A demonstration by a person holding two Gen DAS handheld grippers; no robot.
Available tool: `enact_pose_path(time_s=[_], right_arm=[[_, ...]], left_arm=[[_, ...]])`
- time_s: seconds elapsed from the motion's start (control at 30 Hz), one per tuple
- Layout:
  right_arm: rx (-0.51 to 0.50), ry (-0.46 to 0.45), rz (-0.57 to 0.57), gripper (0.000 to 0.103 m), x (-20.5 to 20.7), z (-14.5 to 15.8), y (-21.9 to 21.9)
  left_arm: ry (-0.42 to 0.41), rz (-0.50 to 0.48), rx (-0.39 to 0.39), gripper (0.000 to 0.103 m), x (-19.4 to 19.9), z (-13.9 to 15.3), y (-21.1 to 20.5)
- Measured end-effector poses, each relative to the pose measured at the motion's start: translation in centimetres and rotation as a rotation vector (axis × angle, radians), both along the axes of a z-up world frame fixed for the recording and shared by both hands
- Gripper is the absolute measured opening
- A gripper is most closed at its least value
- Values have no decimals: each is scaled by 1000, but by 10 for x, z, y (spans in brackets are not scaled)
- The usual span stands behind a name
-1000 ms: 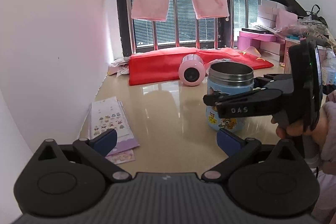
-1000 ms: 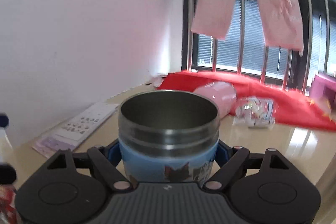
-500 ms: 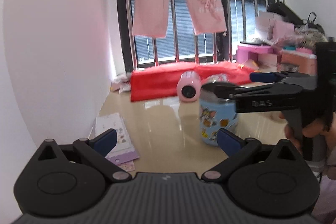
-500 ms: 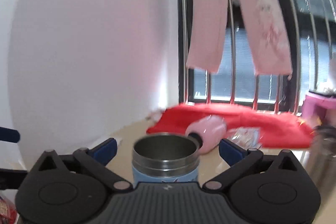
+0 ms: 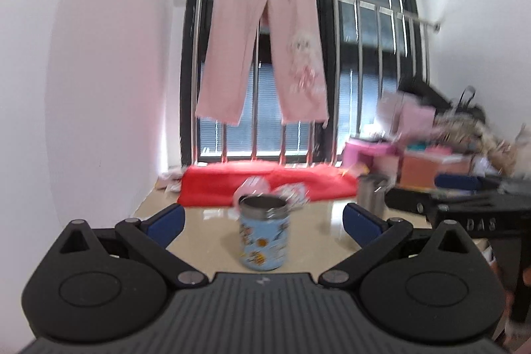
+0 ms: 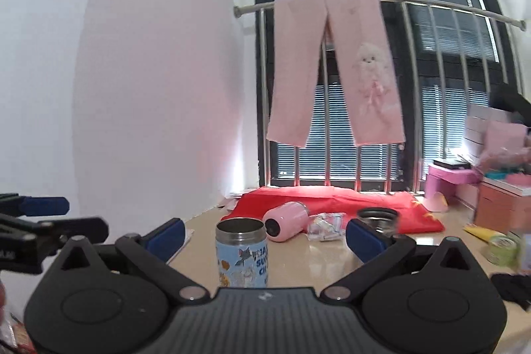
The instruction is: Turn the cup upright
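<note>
The blue cartoon-print steel cup (image 5: 264,236) stands upright on the beige table (image 5: 315,241), mouth up; it also shows in the right wrist view (image 6: 241,252). My left gripper (image 5: 264,223) is open and empty, drawn back with the cup between and beyond its blue fingertips. My right gripper (image 6: 264,234) is open and empty, also back from the cup. The right gripper shows at the right of the left wrist view (image 5: 464,188).
A pink cup (image 6: 287,221) lies on its side behind the blue cup, by a red cloth (image 6: 332,201). A second steel cup (image 6: 376,219) stands upright to the right. Boxes and clutter (image 6: 491,188) fill the right; a yellow-green can (image 6: 502,249) stands there.
My right gripper opened, let go of the blue cup and drew back. Both grippers have pulled away and tilted upward; the cup stays upright on the table.
</note>
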State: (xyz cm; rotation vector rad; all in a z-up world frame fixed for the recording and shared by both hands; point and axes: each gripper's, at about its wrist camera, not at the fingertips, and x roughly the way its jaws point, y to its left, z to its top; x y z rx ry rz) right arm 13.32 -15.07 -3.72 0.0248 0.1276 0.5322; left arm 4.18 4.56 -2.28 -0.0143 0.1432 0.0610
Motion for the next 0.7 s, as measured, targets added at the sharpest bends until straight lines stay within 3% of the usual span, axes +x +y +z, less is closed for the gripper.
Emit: enact_pose_path(time_s=[0.27,0.7], right_arm=[[-13,-31,-78,103,-83,17,-50],[-5,-9,-115,103,-85,15,-71]], left_arm=[[-85,-4,48,103,-58,20,-57],[-57,32,-6,103,-54,14,-55]])
